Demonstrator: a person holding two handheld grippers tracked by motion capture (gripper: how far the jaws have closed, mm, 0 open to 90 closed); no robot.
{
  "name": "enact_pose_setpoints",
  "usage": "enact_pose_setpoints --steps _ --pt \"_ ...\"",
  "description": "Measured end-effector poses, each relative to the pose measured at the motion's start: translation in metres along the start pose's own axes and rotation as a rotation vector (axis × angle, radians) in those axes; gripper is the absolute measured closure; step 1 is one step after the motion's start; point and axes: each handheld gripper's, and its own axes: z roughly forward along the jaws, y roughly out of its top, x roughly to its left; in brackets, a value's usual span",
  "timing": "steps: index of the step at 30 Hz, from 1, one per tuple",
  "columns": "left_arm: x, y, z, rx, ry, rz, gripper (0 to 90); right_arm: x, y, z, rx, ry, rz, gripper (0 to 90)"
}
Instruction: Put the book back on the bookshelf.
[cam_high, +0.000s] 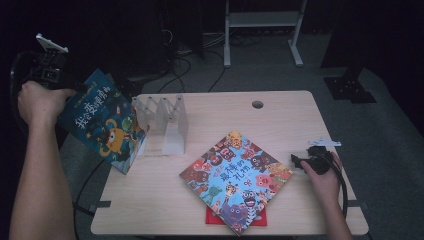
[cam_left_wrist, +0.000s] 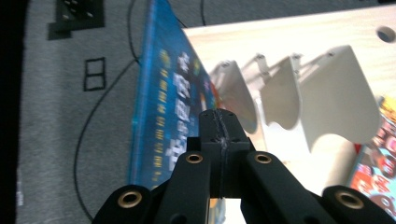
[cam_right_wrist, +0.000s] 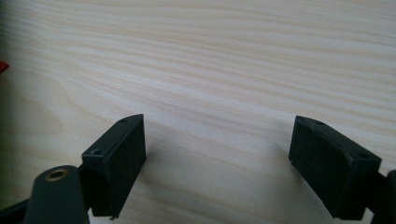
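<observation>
Your left gripper (cam_left_wrist: 219, 140) has its fingers clenched on the edge of the thin blue picture book with the orange cartoon creature on its cover (cam_high: 102, 122), and you hold it tilted in the air over the left end of the pale wooden worktop (cam_high: 165, 205), just beside the translucent white plastic book rack (cam_high: 165, 122). Your left forearm runs up the left side and the hand is raised, well above the worktop. Judged from here, the book is light and stiff enough to keep its shape from one edge, but its glossy cover may slip and swing; a grip near the spine would steady it as it goes between the dividers. Further right, the colourful picture book crowded with animal faces (cam_high: 236, 180) lies flat, set cornerwise over a red book (cam_high: 214, 216). At the right end, your right gripper (cam_right_wrist: 217, 163) rests low on the bare wood with its fingers released and nothing between them.
</observation>
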Motion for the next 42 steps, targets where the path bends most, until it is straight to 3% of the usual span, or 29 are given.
enact_pose_setpoints --steps 3,15,24,28,34,38,42 --pt "-0.007 -0.002 0.004 -0.001 -0.03 0.017 90.0 0.0 0.0 0.0 0.0 0.0 0.0 17.7" --pt "-0.041 -0.019 0.021 -0.033 -0.088 0.104 89.9 0.0 0.0 0.0 0.0 0.0 0.0 17.7" --pt "-0.062 -0.043 0.041 -0.038 -0.133 0.153 89.5 0.0 0.0 0.0 0.0 0.001 0.001 17.5" --pt "-0.074 -0.056 0.048 -0.045 -0.172 0.179 88.0 0.0 0.0 0.0 0.001 0.002 0.0 17.2" --pt "-0.094 -0.071 0.062 -0.032 -0.2 0.235 79.5 0.001 0.0 0.0 0.005 0.006 -0.002 16.2" --pt "-0.107 -0.083 0.073 -0.051 -0.19 0.284 69.3 0.001 0.0 0.0 0.005 0.005 -0.003 16.2" --pt "-0.114 -0.094 0.086 -0.052 -0.215 0.294 62.1 0.001 0.0 0.0 0.005 0.006 -0.004 16.2"
